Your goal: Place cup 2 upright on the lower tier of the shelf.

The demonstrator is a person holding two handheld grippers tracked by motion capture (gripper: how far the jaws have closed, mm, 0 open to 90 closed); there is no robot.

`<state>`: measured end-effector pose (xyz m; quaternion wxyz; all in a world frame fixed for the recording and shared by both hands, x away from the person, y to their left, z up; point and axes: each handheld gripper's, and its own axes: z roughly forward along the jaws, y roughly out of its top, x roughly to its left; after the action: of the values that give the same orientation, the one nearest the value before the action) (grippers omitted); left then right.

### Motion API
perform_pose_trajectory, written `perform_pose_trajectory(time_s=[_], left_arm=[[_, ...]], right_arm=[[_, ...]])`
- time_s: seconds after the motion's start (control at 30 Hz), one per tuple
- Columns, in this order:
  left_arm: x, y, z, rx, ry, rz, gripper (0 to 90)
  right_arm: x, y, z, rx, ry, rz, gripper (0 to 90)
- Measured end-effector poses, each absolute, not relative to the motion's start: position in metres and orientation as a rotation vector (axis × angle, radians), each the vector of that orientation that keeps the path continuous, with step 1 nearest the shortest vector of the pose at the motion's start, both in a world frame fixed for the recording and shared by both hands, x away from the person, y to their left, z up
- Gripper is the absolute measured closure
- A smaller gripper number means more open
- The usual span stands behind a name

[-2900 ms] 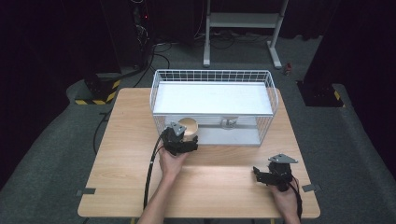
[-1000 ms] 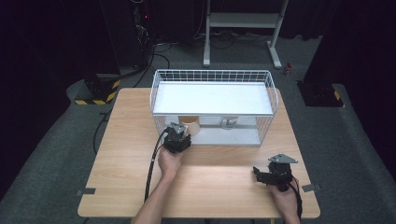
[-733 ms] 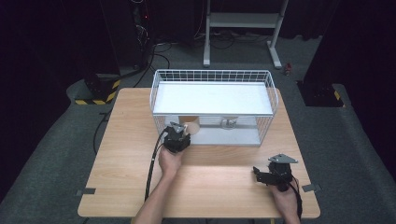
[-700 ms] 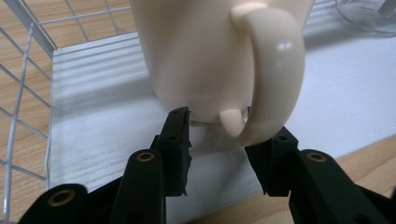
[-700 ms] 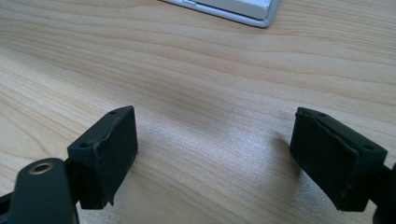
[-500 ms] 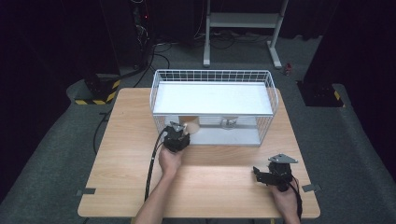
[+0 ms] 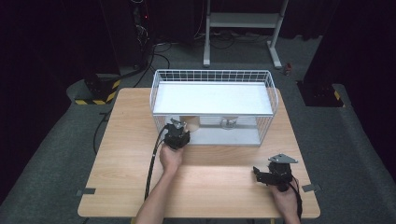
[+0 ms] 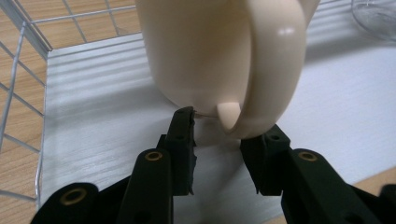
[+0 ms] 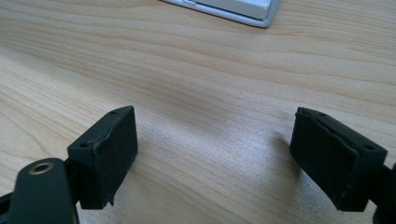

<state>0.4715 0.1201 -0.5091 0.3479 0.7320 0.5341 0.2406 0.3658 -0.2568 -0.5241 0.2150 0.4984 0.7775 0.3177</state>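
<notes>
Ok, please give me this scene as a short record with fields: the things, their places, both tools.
rack: white wire rack, far half of the wooden table
mug: cream mug, inside the rack at its lower shelf, handle toward the left tool
left tool: shut on the mug's handle
right tool: open, empty, over bare table

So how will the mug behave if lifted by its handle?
Gloss on the mug suggests glazed ceramic: probably stiff, slippery, and chippable against the rack wires. Gripped at the handle, its body hangs off to one side, so it may twist between the jaws. Its base narrows, so it could tip if nudged.
</notes>
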Motion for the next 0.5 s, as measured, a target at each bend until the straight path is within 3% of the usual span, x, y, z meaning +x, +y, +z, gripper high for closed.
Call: perform_pose_trajectory(time_s=[0.37, 0.5], left_arm=[[0.4802, 0.1163, -0.5072, 1.933, 1.384, 0.654, 66.2], [0.4787, 0.1146, -0.5077, 1.937, 1.38, 0.637, 59.0]], right_arm=[[0.3657, -0.2566, -0.524, 1.387, 2.154, 0.881, 15.0], [0.3657, -0.2567, -0.5241, 1.383, 2.155, 0.882, 15.0]])
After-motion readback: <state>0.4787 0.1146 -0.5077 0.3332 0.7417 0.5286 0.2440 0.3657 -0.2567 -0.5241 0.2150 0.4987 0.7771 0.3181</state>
